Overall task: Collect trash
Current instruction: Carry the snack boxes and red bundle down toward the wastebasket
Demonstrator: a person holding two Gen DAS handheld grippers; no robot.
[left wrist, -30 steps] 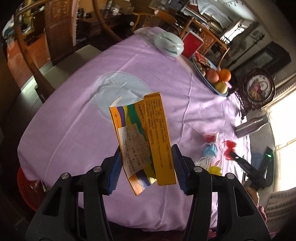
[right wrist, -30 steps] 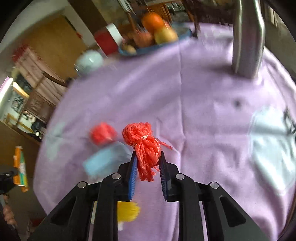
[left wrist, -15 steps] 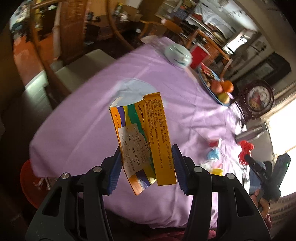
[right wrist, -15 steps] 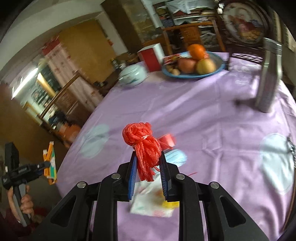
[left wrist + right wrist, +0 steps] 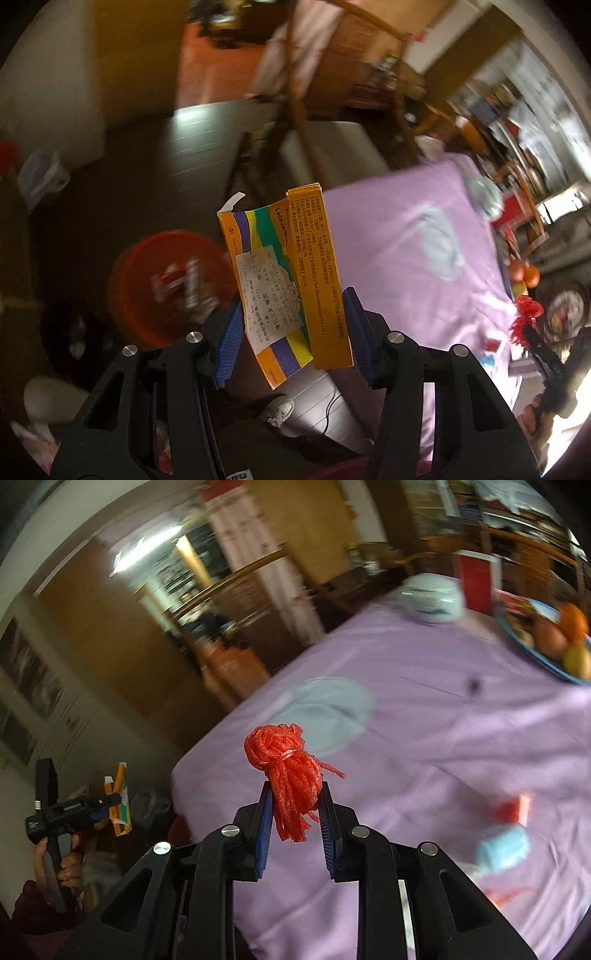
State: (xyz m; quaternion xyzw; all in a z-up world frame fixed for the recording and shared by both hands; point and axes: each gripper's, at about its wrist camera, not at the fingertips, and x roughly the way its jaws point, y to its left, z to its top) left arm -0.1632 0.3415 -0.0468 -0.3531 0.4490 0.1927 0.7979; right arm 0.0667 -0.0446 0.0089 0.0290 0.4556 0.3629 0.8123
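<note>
Since a second ago both views have swung off the purple table (image 5: 406, 258); a red bin (image 5: 147, 280) with blurred wrappers inside now shows at centre left of the left view. The left gripper (image 5: 291, 332) stays clamped on the box (image 5: 288, 280), long axis upright. The right gripper (image 5: 295, 812) pinches the red net (image 5: 288, 771), at frame centre.

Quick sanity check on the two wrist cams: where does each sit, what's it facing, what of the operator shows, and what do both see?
Left wrist: on the left gripper, looking down past the flattened orange carton it clamps, at a red bin on the floor; a shoe shows.
Right wrist: on the right gripper, facing across the purple tablecloth, clamping a red mesh bundle; the hand holding the left gripper shows.
Shared: tablecloth, carton, mesh bundle, fruit plate.
</note>
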